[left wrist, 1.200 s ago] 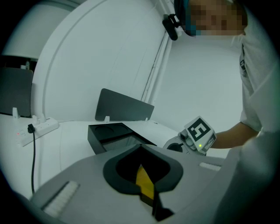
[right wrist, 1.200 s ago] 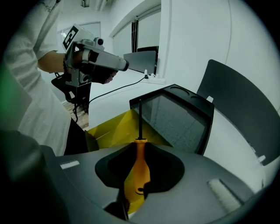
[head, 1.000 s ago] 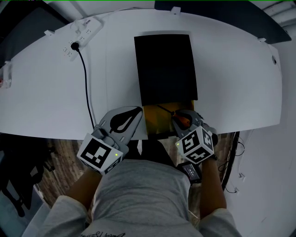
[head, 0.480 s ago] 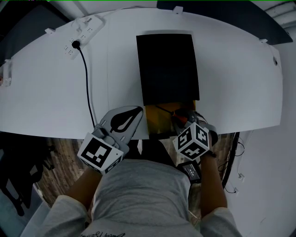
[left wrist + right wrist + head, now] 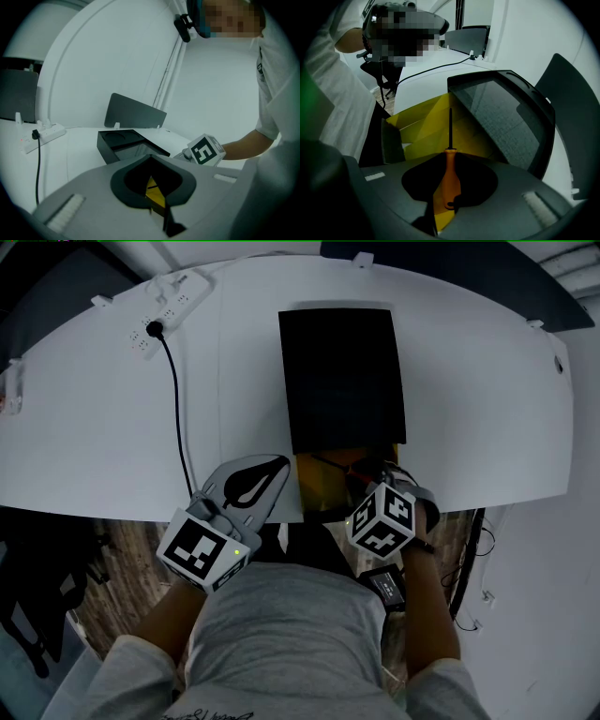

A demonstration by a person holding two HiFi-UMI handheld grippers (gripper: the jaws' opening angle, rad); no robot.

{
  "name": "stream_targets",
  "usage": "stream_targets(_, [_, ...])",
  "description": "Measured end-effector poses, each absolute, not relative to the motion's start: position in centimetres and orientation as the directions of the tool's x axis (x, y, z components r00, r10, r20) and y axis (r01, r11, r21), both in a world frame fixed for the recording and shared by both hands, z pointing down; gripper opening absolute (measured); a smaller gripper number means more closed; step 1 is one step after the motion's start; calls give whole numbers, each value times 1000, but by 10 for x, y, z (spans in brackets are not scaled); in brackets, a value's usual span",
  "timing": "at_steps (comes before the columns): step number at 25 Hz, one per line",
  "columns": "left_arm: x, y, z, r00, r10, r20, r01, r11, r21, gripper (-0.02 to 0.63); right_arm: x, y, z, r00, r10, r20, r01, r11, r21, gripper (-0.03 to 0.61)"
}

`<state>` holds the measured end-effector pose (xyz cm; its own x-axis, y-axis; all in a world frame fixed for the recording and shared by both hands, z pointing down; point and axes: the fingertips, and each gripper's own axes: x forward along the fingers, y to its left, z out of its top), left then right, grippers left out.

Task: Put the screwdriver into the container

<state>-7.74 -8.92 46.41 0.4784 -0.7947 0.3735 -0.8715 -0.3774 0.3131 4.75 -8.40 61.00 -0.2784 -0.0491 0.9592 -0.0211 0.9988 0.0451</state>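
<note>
I count two grippers in my hands, the left gripper [image 5: 251, 479] and the right gripper [image 5: 372, 479]. Each carries one marker cube, so that makes two cubes, one [image 5: 202, 554] on the left and one [image 5: 382, 521] on the right. There is one screwdriver [image 5: 449, 178] with an orange handle, one yellow container [image 5: 319, 486] and one black case [image 5: 342, 376]. I also count one power strip [image 5: 169, 310], one black cable [image 5: 176, 418] and one white surface [image 5: 478, 409].

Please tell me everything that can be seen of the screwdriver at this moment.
The screwdriver has a smooth orange handle, plastic by its look, and a thin dark shaft. The right gripper holds it by the handle between its jaws. The shaft points down into the open yellow container; whether its tip touches the container cannot be told.
</note>
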Motion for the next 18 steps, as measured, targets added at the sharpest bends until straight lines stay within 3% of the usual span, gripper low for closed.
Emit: stream_targets(18, [-86,-89,466,473,-797,376,-874,-368,318,0,46,-82,617,-217,-21,976,18,1000,25,89])
